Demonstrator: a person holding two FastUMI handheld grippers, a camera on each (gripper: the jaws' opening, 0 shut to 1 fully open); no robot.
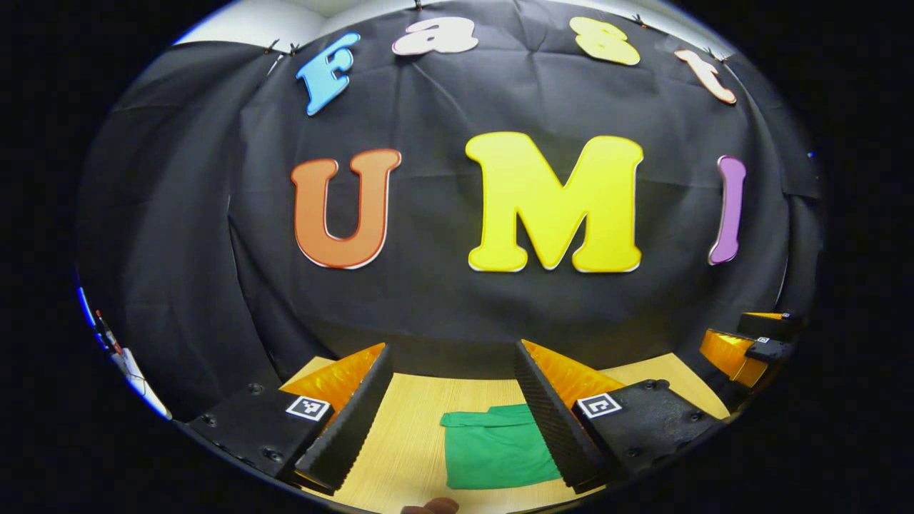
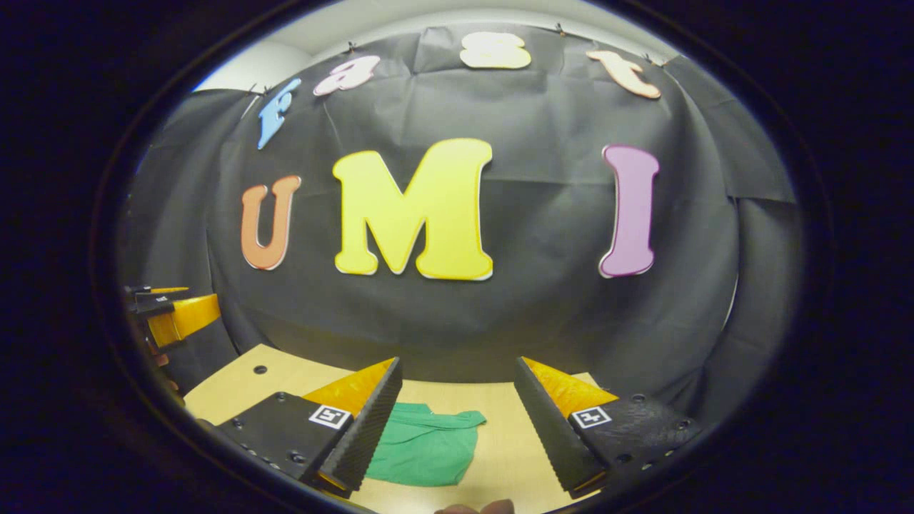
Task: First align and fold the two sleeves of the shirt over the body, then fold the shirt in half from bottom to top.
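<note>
The green shirt (image 1: 496, 450) lies folded on the wooden desk (image 1: 407, 428). Above the shirt, the left gripper (image 1: 453, 389) and the right gripper (image 2: 457, 400) hover with jaws apart, holding nothing.

**Two raised, forward-facing views**

Both views are held above the wooden table (image 1: 414, 428), level toward the black cloth wall (image 1: 428, 300). The green shirt (image 1: 496, 446) below and that wall are shared, seen from side-by-side positions.

shirt (image 1: 496, 450): plain green | table (image 1: 407, 435): pale wood grain
</note>
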